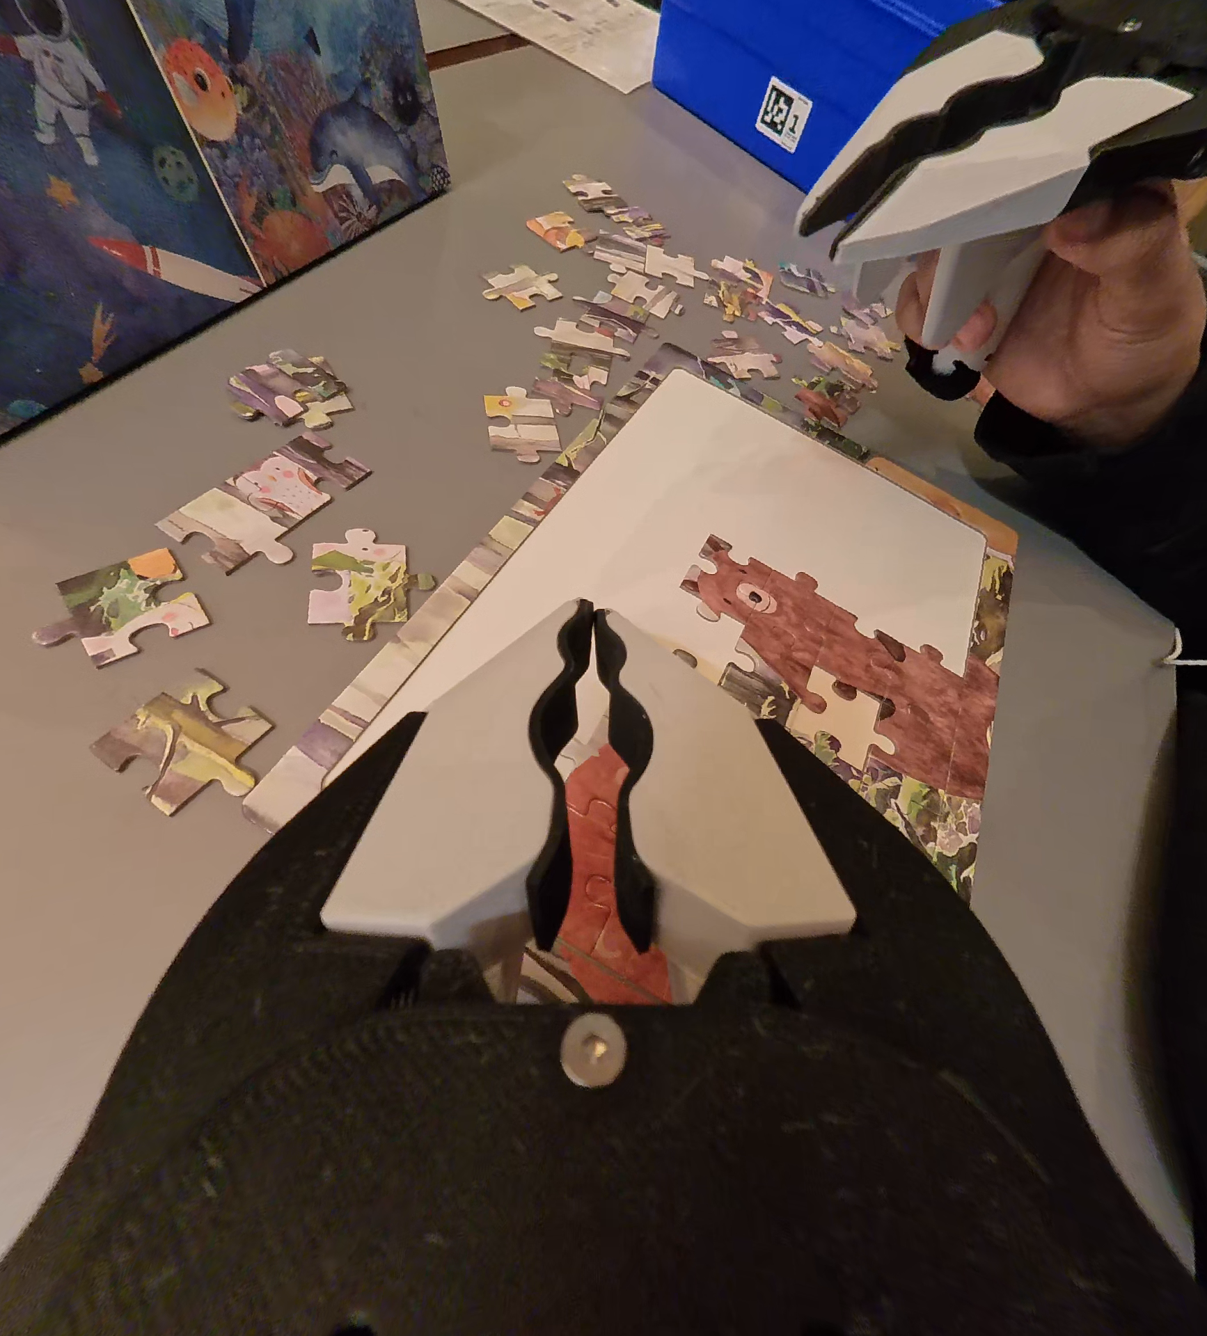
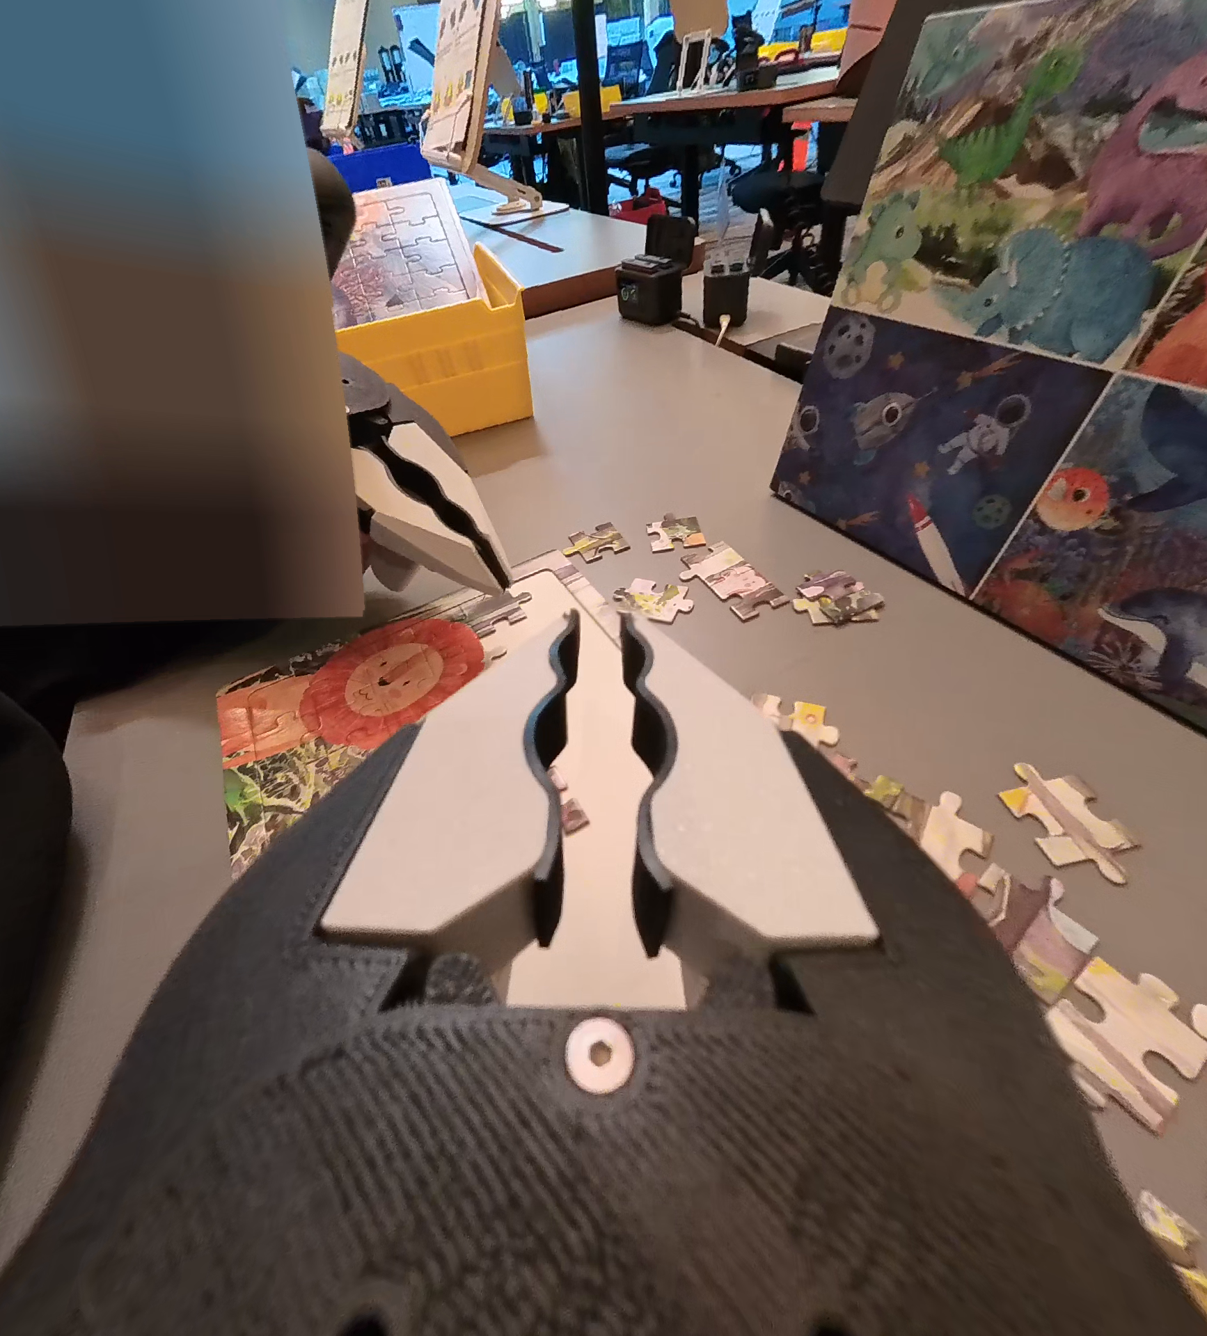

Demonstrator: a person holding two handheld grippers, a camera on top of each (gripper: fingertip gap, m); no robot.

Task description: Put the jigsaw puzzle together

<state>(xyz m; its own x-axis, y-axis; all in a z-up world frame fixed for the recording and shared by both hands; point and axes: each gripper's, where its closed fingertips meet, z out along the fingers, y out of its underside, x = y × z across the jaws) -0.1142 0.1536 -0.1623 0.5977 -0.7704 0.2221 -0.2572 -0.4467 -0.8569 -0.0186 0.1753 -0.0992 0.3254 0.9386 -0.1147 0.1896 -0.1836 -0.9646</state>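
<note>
The puzzle tray (image 1: 731,491) lies on the grey table, its white base mostly bare. A brown bear section (image 1: 875,687) is assembled at its right side, and a lion section (image 2: 384,679) shows in the right wrist view. My left gripper (image 1: 590,614) is shut, with its tips low over the tray. In the right wrist view it (image 2: 503,582) touches a piece (image 2: 514,606) at the tray's edge. My right gripper (image 2: 598,622) is open and empty, held above the tray's far corner (image 1: 821,235). Loose pieces (image 1: 622,289) lie scattered beyond the tray, and more pieces (image 1: 261,506) lie to its left.
A tall picture-covered puzzle box (image 1: 152,181) stands at the back left of the table. A blue bin (image 1: 731,72) stands behind the loose pieces. A yellow bin (image 2: 441,347) and black charger cases (image 2: 647,289) sit farther off. A person's hand (image 1: 1092,311) holds the right gripper. Across from one pair of fingers to the other is roughly 12 centimetres. From the left gripper's tips to the lion section (image 2: 384,679) is close to 9 centimetres.
</note>
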